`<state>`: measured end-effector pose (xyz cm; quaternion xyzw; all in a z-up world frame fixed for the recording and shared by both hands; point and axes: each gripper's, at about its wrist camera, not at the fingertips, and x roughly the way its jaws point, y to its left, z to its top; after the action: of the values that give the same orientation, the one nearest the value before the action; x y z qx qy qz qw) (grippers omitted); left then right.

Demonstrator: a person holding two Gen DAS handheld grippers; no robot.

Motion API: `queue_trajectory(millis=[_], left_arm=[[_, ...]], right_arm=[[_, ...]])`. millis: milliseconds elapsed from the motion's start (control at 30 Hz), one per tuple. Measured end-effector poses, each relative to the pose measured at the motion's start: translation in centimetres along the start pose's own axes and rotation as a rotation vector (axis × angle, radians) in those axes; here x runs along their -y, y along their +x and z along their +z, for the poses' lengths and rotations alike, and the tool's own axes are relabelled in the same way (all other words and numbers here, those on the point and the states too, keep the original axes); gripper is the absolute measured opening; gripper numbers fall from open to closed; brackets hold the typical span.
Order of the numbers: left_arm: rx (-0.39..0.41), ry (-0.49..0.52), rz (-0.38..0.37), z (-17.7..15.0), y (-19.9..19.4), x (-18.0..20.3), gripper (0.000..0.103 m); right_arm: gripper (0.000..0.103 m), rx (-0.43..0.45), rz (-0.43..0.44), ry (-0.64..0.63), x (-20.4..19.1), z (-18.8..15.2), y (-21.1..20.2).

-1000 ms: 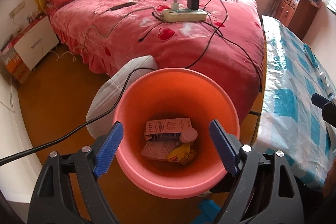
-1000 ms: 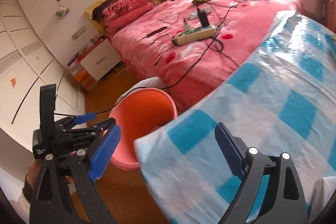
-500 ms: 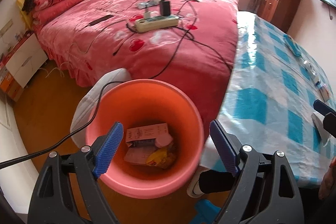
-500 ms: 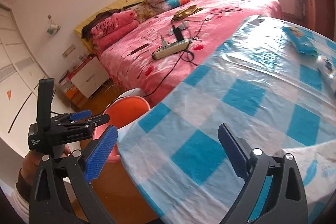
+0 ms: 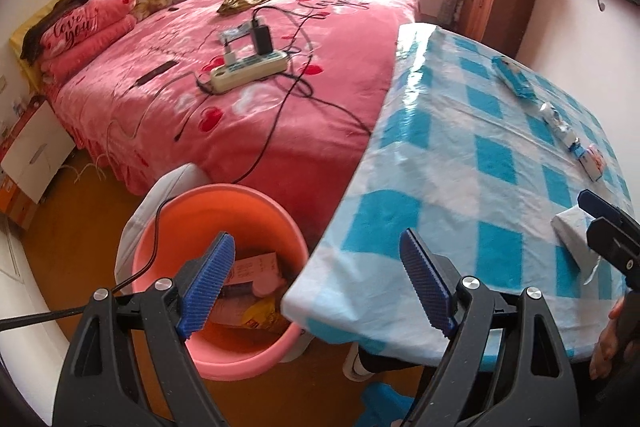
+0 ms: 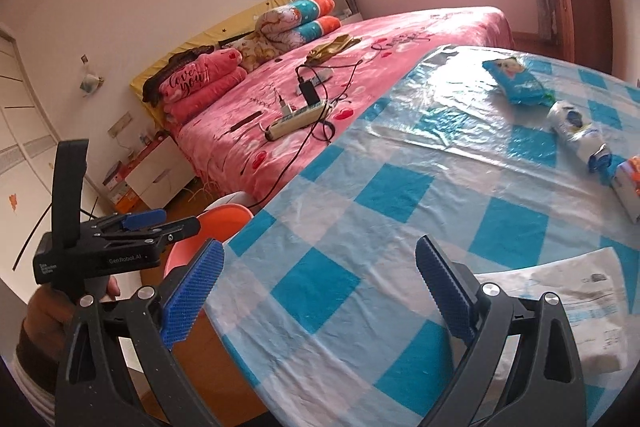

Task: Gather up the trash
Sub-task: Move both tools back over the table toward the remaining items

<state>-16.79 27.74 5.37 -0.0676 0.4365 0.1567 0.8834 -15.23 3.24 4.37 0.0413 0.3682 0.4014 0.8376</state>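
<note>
Trash on checked table, pink bucket beside it

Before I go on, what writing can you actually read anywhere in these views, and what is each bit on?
"love you": folded pink blanket at the head of the bed.
"GenRobot.AI": side of the left gripper, seen from the right wrist.
Too small or blurred: box in the orange bucket, white paper, snack packets on the table.

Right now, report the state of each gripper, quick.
Left gripper: open, holding nothing, above the orange bucket and the table edge.
Right gripper: open, empty, its jaws have just been opening, over the checked tablecloth.
</note>
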Motion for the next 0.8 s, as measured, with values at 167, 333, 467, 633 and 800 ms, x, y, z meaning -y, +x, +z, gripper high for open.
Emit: queue_trajectory(millis=[167,333,467,633,800], left_arm=[[0.000,0.028,-0.002,0.6,-0.4,2.1,0.085],[0.001,0.048,-0.016,1.0,-0.9,4.2,0.085],[0.009,0.077,-0.025,1.4,-1.5,6.2,0.085],[0.017,0.124,-0.023,1.9,-2.1,8.6,0.085],[0.033,0.173,-0.026,2.4,-3.0,11.2,0.085]], right_arm=[[0.096,0.027,0.001,0.007,1.1,0.1,-1.0],[0.096,0.055,-0.007,0.025,2.5,0.1,-2.5],[0.096,0.077,-0.008,0.067,4.2,0.2,-3.4],[0.096,0.110,-0.021,0.119,6.6,0.3,-4.8],[0.096,0.148,-0.042,0.181,9.2,0.5,-6.2]])
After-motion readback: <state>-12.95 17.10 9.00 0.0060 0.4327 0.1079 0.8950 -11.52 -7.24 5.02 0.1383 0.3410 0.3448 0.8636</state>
